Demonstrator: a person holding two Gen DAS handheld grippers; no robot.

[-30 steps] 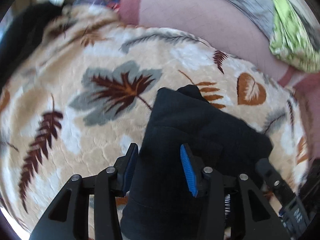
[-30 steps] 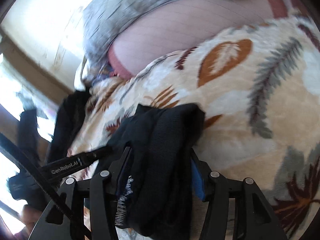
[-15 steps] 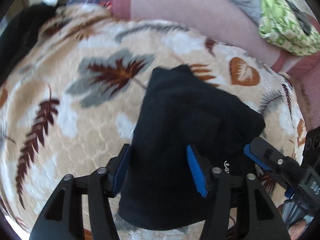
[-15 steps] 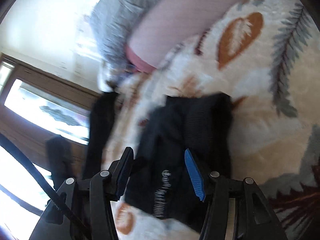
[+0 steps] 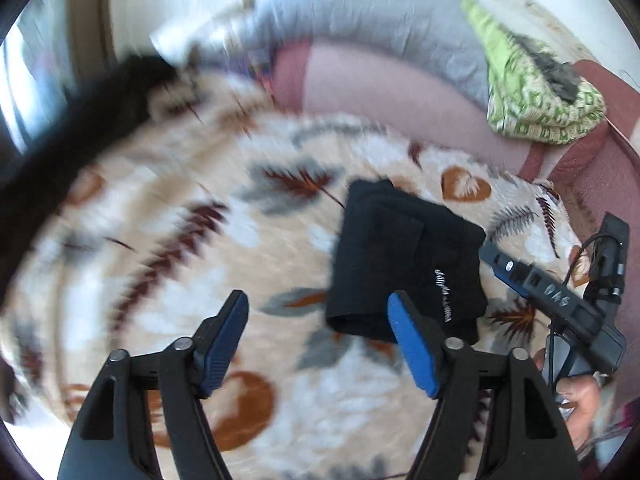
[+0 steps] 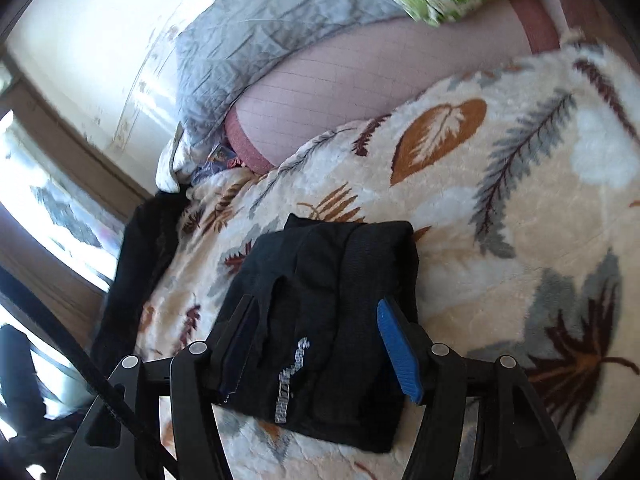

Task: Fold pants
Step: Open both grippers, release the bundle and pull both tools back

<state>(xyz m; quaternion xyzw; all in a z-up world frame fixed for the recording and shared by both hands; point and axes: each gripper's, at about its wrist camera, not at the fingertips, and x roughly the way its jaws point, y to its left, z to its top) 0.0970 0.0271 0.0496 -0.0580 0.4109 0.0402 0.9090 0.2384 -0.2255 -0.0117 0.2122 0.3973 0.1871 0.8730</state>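
The black pants (image 5: 404,264) lie folded into a compact rectangle on the leaf-patterned blanket (image 5: 208,248), with white lettering on top. My left gripper (image 5: 316,320) is open and empty, pulled back above the blanket, the pants ahead and to its right. In the right wrist view the pants (image 6: 328,312) lie between the fingers of my right gripper (image 6: 312,344), which is open and just above or touching the fold. The right gripper also shows in the left wrist view (image 5: 560,300), at the pants' right edge.
Another black garment (image 6: 140,272) lies at the blanket's far left edge. A pink mattress (image 5: 380,92) with a grey quilt (image 5: 360,20) and a green patterned cloth (image 5: 540,92) lies behind. A window (image 6: 48,208) is at the left.
Both grippers let go of the folded pants and opened. The left gripper lifted and drew back to the left; the pants now lie flat on the blanket.
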